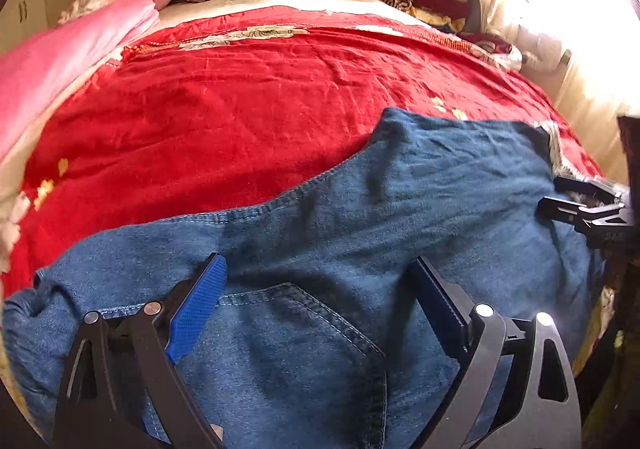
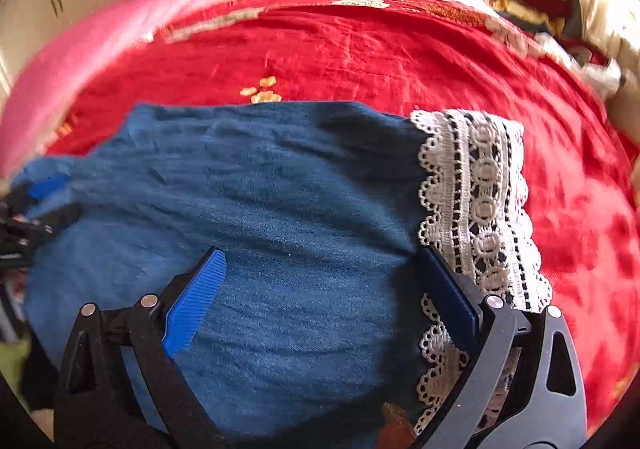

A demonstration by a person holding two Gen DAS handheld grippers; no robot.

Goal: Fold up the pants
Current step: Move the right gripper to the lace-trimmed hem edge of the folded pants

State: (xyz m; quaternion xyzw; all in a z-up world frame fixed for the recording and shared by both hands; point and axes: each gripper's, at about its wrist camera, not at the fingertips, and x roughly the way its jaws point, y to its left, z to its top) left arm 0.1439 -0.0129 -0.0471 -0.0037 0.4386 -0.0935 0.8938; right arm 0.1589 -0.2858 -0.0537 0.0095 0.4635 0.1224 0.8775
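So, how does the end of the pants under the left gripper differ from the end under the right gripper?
Under the left gripper the pants show a stitched back pocket and plain denim; under the right gripper the pants end in white lace trim, with no pocket in sight. Both ends lie on the red bedspread, and both grippers are open.

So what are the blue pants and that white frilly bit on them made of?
The blue pants look like denim: matte, faintly woven, with pale stitched seams and a sewn-on back pocket. It seems soft, since it wrinkles easily. The white frilly trim looks like cotton lace, though the fibre is a guess: scalloped edges and rows of little holes that show dark through it.
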